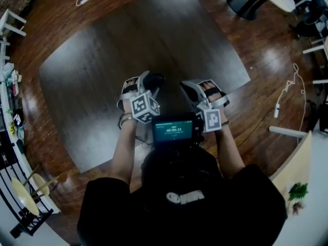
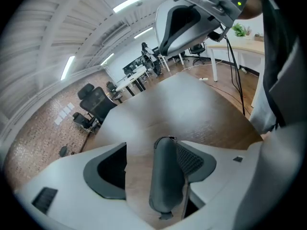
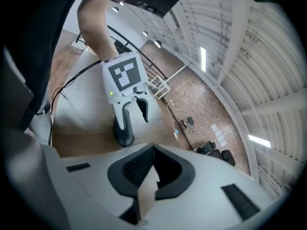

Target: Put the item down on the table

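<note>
Two grippers were seen, one in each of the person's hands, and each carried one marker cube: the left cube (image 1: 144, 107) and the right cube (image 1: 211, 119). One item was counted, a dark grey oblong item (image 2: 165, 176). One small device with a green-lit screen (image 1: 173, 130) was worn on the person's chest.

The left gripper (image 3: 135, 119) was held with its jaws spread wide. The item stood upright between them. It lay against the textured pad on the right of the left gripper view, and a clear gap was left to the other pad, so it was not pinched. In the right gripper view its lower end appeared to rest on the counter (image 1: 128, 40), near the edge closest to the person.

The right gripper (image 3: 152, 152) was held just beside the left one with its jaw tips pressed together, and nothing was caught between them.

One counter was present, a broad dark grey slab with a matt top. It was set on a reddish wooden floor (image 1: 266, 50), across which a white cable (image 1: 294, 86) was trailed. Dark office chairs (image 2: 93, 104) and white desks (image 2: 134, 78) were placed farther back in the room. Four bright light strips (image 2: 139, 0) were counted on the slatted ceiling. One green plant (image 1: 298, 191) was stood on a pale surface at the right.
</note>
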